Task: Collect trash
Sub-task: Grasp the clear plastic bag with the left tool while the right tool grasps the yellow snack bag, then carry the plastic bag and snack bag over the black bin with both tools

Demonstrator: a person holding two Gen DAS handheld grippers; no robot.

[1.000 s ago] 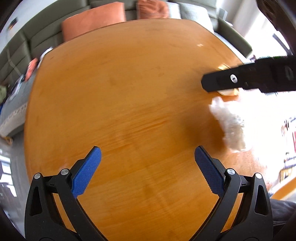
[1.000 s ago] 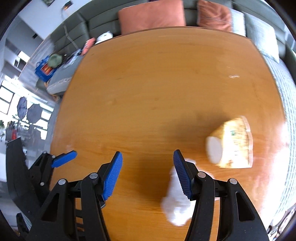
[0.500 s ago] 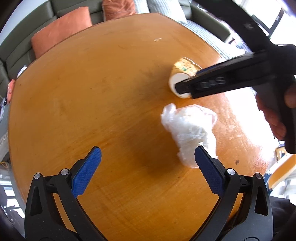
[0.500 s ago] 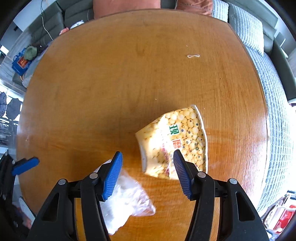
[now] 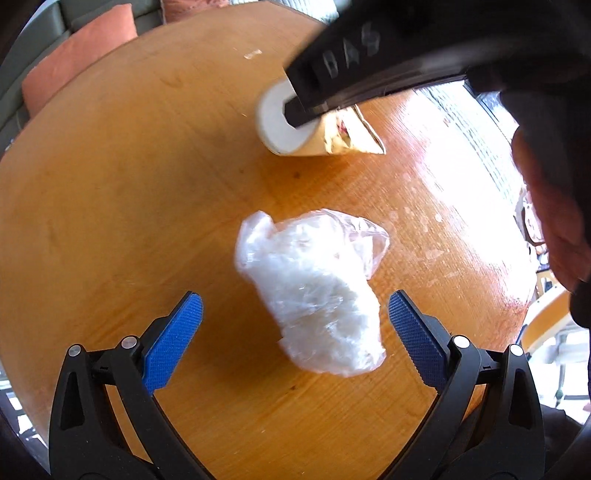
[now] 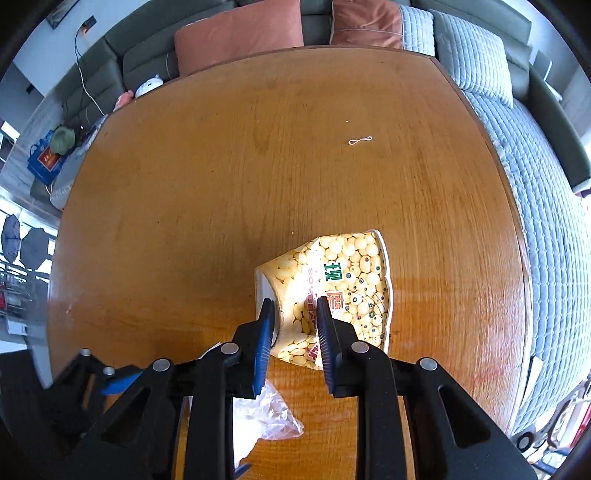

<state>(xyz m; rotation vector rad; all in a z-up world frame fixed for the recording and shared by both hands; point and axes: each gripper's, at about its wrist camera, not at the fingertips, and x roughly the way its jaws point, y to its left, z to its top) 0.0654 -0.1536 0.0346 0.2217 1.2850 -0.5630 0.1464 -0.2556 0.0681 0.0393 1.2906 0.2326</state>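
Note:
A crushed yellow paper cup (image 6: 332,280) lies on its side on the round wooden table (image 6: 221,184). My right gripper (image 6: 295,314) is shut on the cup near its white base; the cup also shows in the left wrist view (image 5: 295,129) under the black finger. A crumpled clear plastic bag (image 5: 314,291) lies on the table (image 5: 110,184) between the open blue pads of my left gripper (image 5: 291,325), which stands just above it without touching. The bag's edge shows in the right wrist view (image 6: 266,417).
A small white thread scrap (image 6: 360,140) lies on the far side of the table. A grey sofa with orange cushions (image 6: 240,33) and a quilted cover (image 6: 535,184) wraps the far and right edges. A blue bag (image 6: 46,162) sits beyond the left edge.
My right gripper came down over the cup and closed on it. My left gripper moved toward the plastic bag, which now sits between its open pads.

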